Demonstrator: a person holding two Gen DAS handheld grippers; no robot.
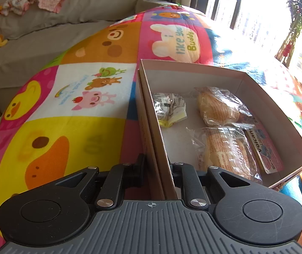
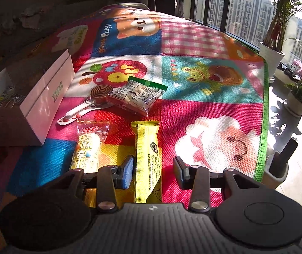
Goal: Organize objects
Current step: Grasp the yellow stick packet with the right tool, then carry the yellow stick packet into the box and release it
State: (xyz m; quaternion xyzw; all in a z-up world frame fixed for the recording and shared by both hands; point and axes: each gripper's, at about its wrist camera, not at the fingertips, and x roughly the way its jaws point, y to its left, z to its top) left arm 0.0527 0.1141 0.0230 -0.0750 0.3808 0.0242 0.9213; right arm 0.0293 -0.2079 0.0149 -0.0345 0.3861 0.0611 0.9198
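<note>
We see a cartoon-patterned mat point(image 2: 203, 114) carrying everything. A cardboard box point(image 2: 45, 105) rests on it. Beside the box lie a spiral lollipop point(image 2: 96, 97), a green-topped packet point(image 2: 138, 97), a clear candy bag point(image 2: 87, 146) and, farther off, a yellow snack bar point(image 2: 147, 158).

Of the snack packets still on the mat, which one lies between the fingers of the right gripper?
The long yellow packet lies between them, untouched. The clear candy packet lies outside the left finger, and the green-topped packet lies farther away.
</note>
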